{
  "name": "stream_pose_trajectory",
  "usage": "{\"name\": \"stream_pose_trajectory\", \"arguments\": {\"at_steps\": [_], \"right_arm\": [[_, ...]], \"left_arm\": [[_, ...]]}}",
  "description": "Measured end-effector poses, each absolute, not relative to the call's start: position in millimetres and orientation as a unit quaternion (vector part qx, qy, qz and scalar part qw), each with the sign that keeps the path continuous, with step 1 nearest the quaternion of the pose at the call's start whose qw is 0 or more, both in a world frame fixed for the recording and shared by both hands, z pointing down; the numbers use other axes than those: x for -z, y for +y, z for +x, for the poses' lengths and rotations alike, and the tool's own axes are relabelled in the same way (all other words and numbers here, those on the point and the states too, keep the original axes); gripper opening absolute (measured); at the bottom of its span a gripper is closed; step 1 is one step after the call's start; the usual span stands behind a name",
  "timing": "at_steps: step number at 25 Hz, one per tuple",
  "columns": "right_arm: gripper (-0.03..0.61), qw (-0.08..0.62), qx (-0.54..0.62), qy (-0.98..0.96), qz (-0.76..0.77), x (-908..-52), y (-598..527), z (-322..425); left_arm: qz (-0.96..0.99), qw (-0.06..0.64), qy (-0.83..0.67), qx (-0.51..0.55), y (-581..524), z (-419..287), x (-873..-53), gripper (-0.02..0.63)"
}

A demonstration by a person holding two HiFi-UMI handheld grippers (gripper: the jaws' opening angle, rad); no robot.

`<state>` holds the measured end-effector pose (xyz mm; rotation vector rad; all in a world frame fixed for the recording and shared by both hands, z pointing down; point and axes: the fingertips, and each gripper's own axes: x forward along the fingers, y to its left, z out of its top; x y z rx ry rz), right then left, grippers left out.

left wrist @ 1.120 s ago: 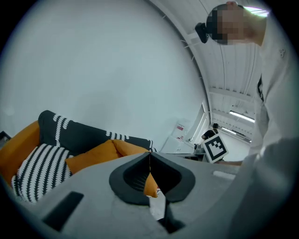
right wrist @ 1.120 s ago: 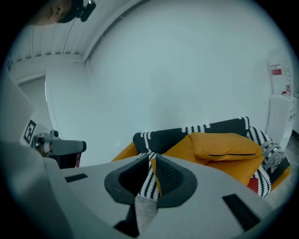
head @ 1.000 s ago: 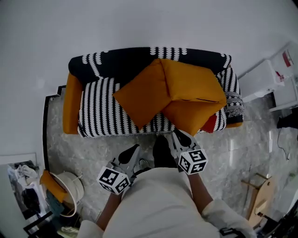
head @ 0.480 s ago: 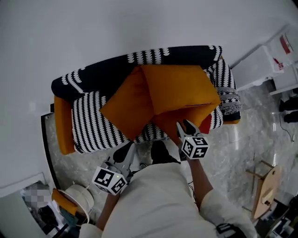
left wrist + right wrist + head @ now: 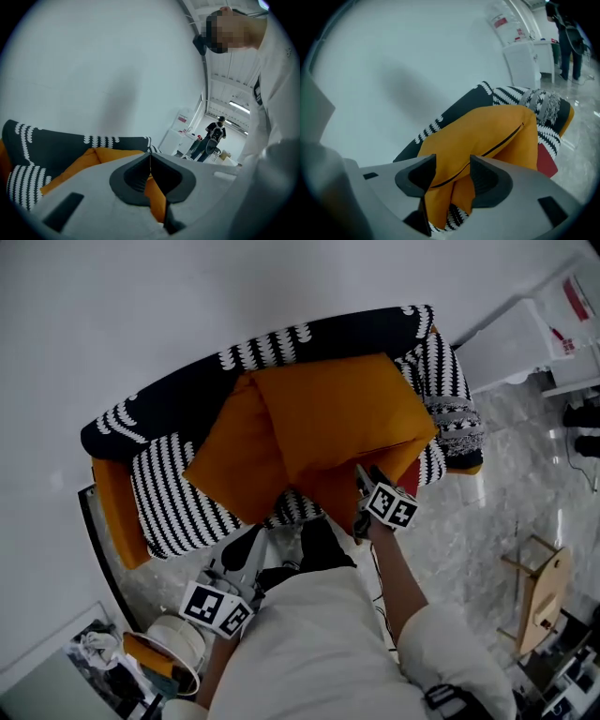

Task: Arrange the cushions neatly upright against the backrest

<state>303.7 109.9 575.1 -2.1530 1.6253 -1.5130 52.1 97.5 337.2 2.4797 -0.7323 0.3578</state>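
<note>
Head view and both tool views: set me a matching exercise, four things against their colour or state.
Things:
1. left tool
2. right tool
3. backrest
4. cushions

States:
A. orange
B. jaws apart
C. black with white marks
D. jaws together

Pairs: 1-D, 2-B, 3-C, 4-A.

The right tool's jaws have just been opening; the cushions show between them, ungripped.
</note>
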Motion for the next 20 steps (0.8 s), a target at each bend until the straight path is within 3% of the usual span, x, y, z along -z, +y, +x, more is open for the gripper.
{"name": "stream_pose_trajectory", "arguments": {"at_steps": [10,20], "right_arm": [[0.263,0.126,0.561,0.416,-0.705,-651.9,87.4,338.3],[0.272,0.229,0.593,0.391,-0.666,-678.7,61.5,342.3]], "left_arm": [[0.903,0.286,-0.267,-0.179,90.0,71.4,-363.6,0.014],[0.886,0.307,-0.281,-0.204,86.4,69.1,-380.9,0.014]]}}
